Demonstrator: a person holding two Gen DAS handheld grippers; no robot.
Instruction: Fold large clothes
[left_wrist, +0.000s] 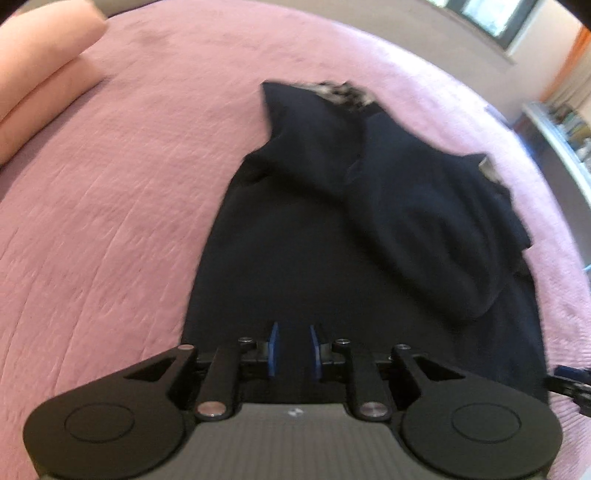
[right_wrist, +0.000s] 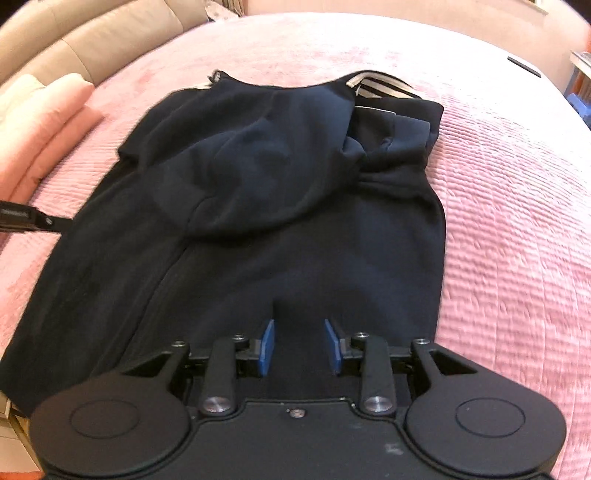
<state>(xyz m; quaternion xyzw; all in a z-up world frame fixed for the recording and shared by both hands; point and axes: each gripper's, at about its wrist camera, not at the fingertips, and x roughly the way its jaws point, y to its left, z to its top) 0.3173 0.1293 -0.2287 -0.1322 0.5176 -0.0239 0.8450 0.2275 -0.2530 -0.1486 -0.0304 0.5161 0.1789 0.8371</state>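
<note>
A large dark navy garment (left_wrist: 332, 229) lies on a pink bedspread (left_wrist: 110, 206), its sleeves folded in over the body. A striped lining shows at its far collar (right_wrist: 380, 86). My left gripper (left_wrist: 294, 334) hovers over the garment's near hem, jaws open with a small gap and nothing between them. My right gripper (right_wrist: 300, 328) is over the near hem of the same garment (right_wrist: 258, 221), jaws open and empty. The tip of the right gripper shows at the right edge of the left view (left_wrist: 570, 380), and the left gripper shows at the left edge of the right view (right_wrist: 26, 216).
A folded peach blanket (left_wrist: 40, 74) lies at the bed's far left; it also shows in the right view (right_wrist: 48, 114). A beige headboard (right_wrist: 92, 40) stands behind it. A window (left_wrist: 495, 14) and shelves (left_wrist: 565, 129) are at the far right.
</note>
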